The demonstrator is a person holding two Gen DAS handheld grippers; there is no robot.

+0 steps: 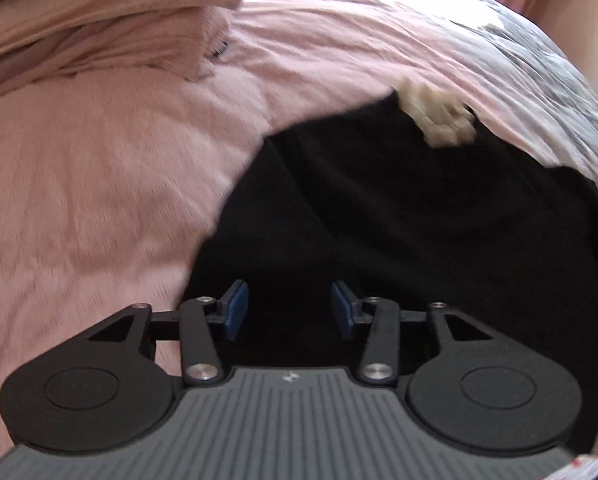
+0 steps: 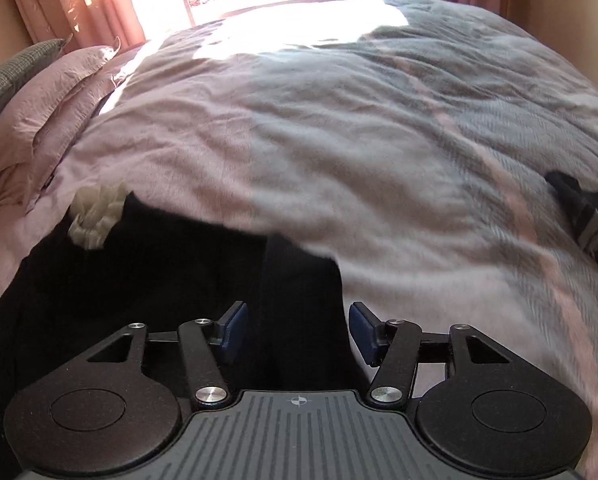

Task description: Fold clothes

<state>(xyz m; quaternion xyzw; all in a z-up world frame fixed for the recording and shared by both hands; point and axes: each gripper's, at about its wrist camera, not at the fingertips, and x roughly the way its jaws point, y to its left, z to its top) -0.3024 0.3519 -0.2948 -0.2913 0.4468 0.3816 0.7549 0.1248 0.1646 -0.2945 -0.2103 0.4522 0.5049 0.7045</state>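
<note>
Both the left gripper (image 1: 285,310) and right gripper (image 2: 295,330) stand released, holding nothing, directly over the black garment (image 1: 399,220) lying on the bed (image 2: 339,120), whose narrow strip runs lengthwise between the right fingers (image 2: 235,330).

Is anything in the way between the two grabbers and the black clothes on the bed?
Nothing visible is. The left gripper and the right gripper are both open right over the black garment. Only a small cream bundle lies at its far edge, away from both grippers.
</note>
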